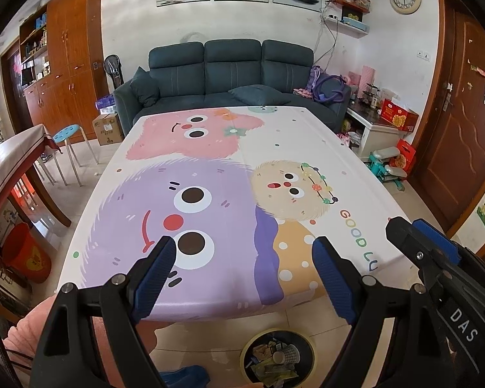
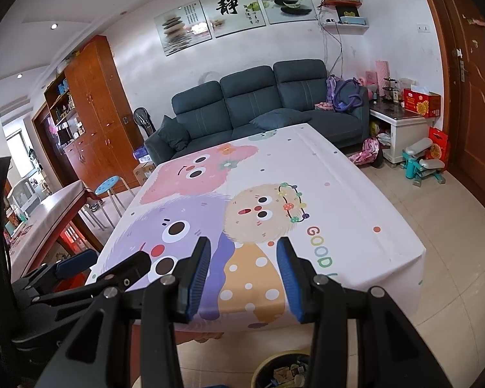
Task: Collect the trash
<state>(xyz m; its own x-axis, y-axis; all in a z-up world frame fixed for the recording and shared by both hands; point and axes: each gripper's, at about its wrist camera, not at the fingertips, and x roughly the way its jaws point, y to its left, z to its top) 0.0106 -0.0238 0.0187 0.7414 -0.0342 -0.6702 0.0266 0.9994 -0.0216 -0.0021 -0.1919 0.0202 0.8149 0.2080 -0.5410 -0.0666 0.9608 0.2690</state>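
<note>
Two grippers are seen, left gripper [image 1: 242,273] and right gripper [image 2: 244,278], both jaws spread, nothing held. One trash bin [image 1: 249,346] (holding assorted litter) is seen on the floor below the one table [image 1: 307,148].

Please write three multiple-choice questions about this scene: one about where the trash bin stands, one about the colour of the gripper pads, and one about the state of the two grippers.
1. Where does the trash bin stand?
A. On the sofa
B. On the floor below the near edge of the table
C. On the blue stool

2. What colour are the pads of the left gripper?
A. Blue
B. Red
C. Yellow

3. What state are the left gripper and the right gripper in?
A. Both shut on trash
B. One open, one shut
C. Both open and empty

Answers:
1 B: the bin sits on the tiles just under the tablecloth edge.
2 A: the ribbed pads are blue.
3 C: the printed cloth shows between each pair of fingers.
</note>
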